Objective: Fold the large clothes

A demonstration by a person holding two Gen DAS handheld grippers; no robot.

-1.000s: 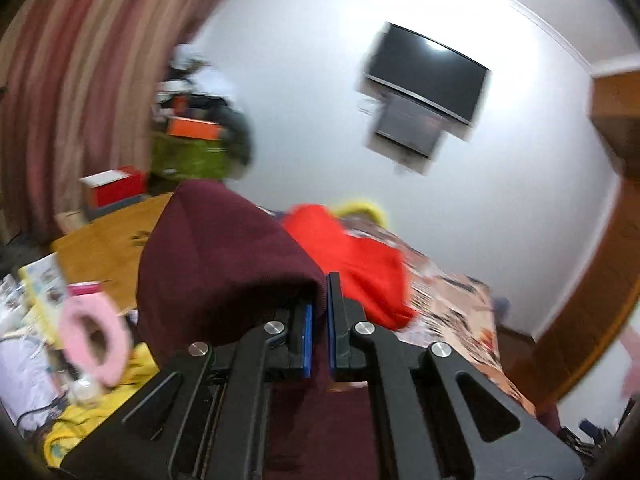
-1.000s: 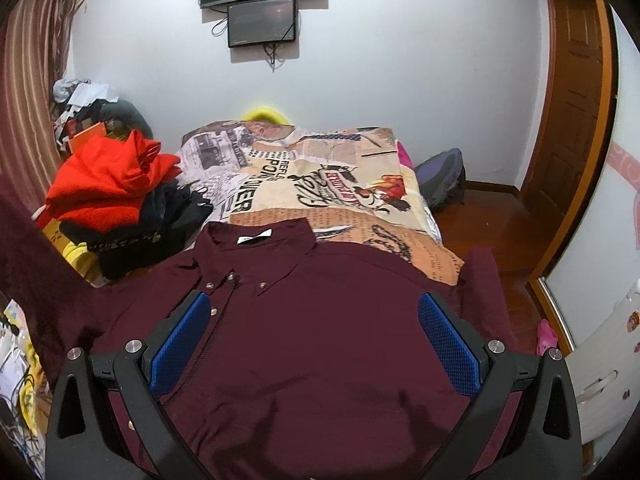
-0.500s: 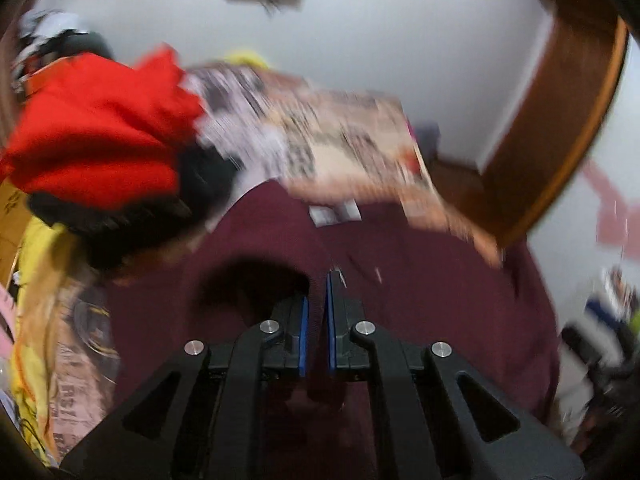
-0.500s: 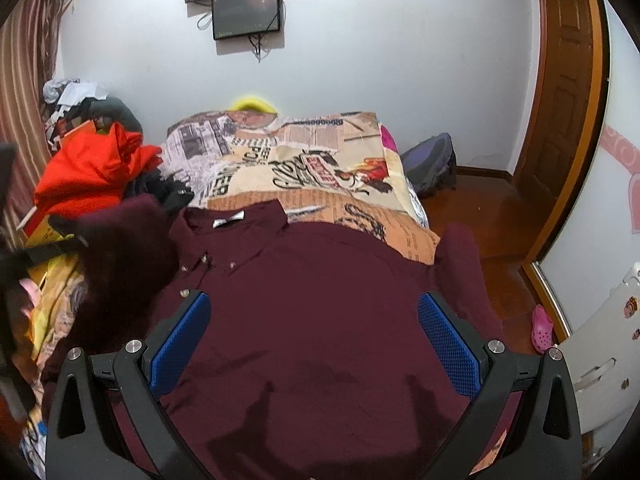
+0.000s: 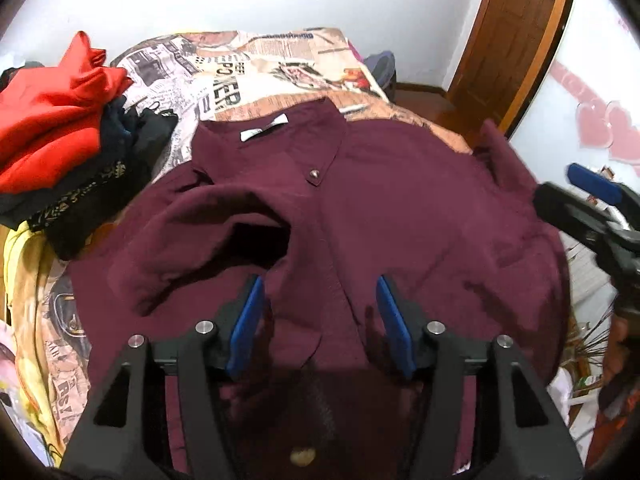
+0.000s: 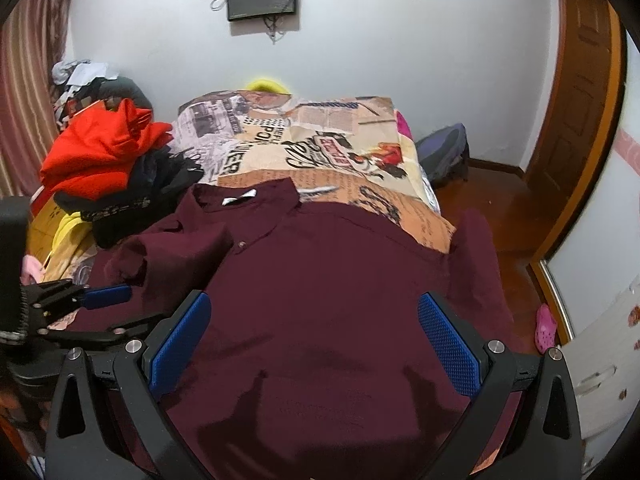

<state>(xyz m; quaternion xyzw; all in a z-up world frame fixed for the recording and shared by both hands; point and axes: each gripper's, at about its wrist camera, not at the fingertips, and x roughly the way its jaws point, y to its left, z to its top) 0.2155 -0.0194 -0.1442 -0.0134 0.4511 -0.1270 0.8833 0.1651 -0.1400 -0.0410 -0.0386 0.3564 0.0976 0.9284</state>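
Bed (image 6: pixel 320 136): newsprint-pattern cover, carrying everything listed below.

Maroon shirt (image 6: pixel 320 300): button-front, spread face up across the near end of the bed, collar toward the far wall, hem toward the tools. Long axis runs collar to hem, straight away from both tools.

Pile of red and black clothes (image 6: pixel 108 160): on the bed's left side, just beside the shirt's left shoulder.

Left sleeve (image 5: pixel 208 240): folded inward over the chest, ahead and left of the left tool.

Right sleeve (image 6: pixel 476 236): unfolded, hanging off the bed's right edge; the right tool is nearer, so judged the next fold.

Left tool (image 5: pixel 320 320): jaws just opened, holding nothing.

Right tool (image 6: pixel 316 336): jaws wide apart, empty, above the shirt's lower front.
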